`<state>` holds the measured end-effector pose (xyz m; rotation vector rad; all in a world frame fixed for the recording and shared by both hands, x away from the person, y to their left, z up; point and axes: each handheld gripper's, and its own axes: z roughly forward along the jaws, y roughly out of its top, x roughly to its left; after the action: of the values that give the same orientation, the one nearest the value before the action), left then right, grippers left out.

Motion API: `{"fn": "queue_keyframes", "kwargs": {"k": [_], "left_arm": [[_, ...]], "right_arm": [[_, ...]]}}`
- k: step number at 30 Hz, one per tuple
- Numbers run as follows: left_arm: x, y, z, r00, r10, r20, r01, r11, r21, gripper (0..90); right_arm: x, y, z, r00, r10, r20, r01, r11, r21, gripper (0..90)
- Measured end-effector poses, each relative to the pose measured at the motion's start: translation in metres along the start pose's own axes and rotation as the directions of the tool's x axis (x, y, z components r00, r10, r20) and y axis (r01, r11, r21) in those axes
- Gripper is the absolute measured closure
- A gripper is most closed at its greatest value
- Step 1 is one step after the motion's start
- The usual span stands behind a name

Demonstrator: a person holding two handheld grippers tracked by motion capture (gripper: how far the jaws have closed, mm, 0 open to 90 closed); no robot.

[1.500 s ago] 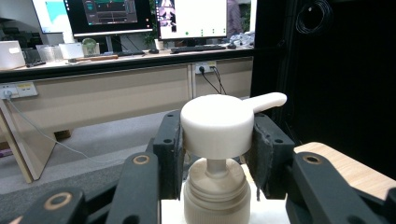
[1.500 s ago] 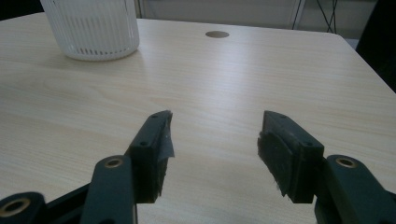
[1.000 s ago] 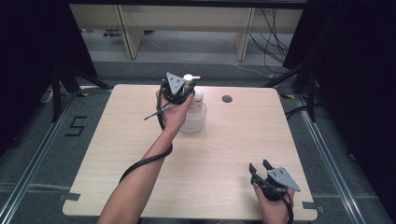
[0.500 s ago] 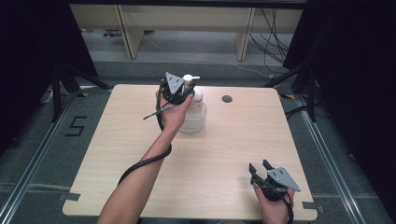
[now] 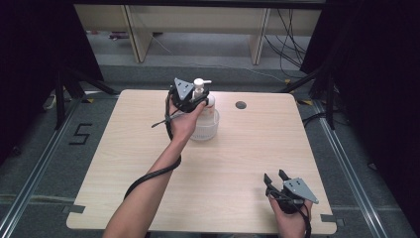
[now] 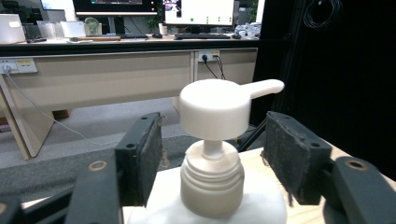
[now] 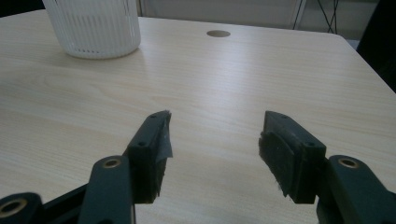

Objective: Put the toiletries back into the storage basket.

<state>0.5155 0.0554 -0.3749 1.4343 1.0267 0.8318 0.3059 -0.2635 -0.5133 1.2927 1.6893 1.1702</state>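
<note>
A clear ribbed pump bottle (image 5: 207, 124) with a white pump head (image 5: 199, 83) stands upright at the back middle of the wooden table (image 5: 237, 153). My left gripper (image 5: 197, 97) is at the bottle's top and its jaws have just been opening. In the left gripper view the pump head (image 6: 215, 109) and its thin neck sit between the jaws of my left gripper (image 6: 215, 161), and both pads stand clear of the neck. Near the table's front right corner my right gripper (image 5: 275, 177) is open and holds nothing. The right gripper view has my right gripper (image 7: 215, 135) low over the wood, with the bottle (image 7: 93, 28) far off.
A round cable hole (image 5: 241, 105) lies in the tabletop right of the bottle, and it is also in the right gripper view (image 7: 218, 33). The left gripper's cable (image 5: 148, 176) trails along the forearm. Beyond the table's far edge are desk legs and floor cables.
</note>
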Motion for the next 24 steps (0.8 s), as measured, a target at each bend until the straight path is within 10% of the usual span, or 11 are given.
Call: {"fn": "queue_keyframes", "kwargs": {"k": [24], "left_arm": [[0.002,0.003,-0.025,0.9988,0.016,0.047,-0.019,0.9978,0.064,29.4]], "right_arm": [[0.000,0.000,0.001,1.0000,0.000,0.000,0.000,1.000,-0.001,42.8]]}}
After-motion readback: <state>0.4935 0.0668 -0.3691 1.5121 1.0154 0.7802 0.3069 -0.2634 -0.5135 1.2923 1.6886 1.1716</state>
